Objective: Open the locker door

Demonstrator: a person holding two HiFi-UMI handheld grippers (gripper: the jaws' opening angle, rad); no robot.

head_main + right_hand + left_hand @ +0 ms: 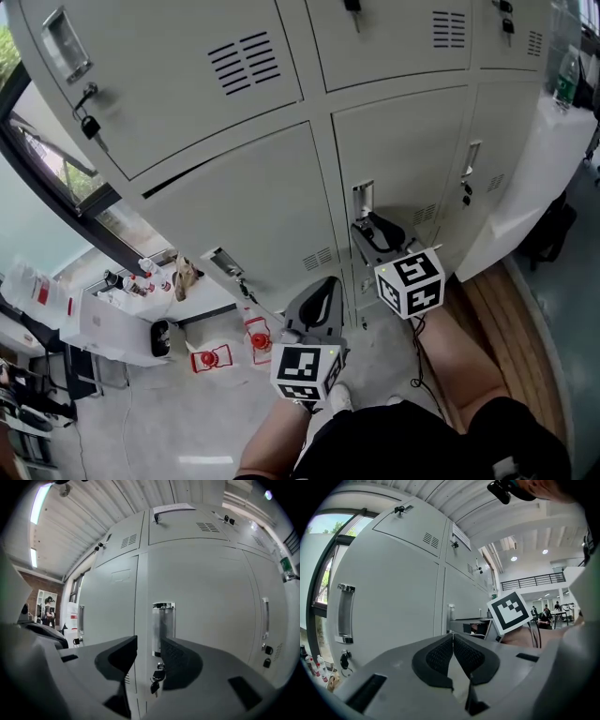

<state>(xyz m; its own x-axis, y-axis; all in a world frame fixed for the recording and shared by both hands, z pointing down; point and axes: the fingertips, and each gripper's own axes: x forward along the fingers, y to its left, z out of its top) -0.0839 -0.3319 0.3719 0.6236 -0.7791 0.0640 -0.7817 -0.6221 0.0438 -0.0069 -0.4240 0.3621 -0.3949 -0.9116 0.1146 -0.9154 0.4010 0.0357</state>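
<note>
Right gripper (pixel 149 654) has its jaws wide apart and empty, aimed at the shiny recessed metal handle (pixel 163 625) on the left edge of the pale grey steel locker door (pixel 211 606), close before it. Left gripper (pixel 453 639), jaws pressed together on nothing, hangs aside. I judge the door stiff, smooth and light on its hinges, so the handle's lip is the place to take hold.

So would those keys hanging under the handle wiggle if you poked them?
Probably yes: the keys dangle loose from the lock below the handle, so they would likely swing and jingle. They look small, so probably light. One seems stuck in the lock, so they likely wouldn't drop.
</note>
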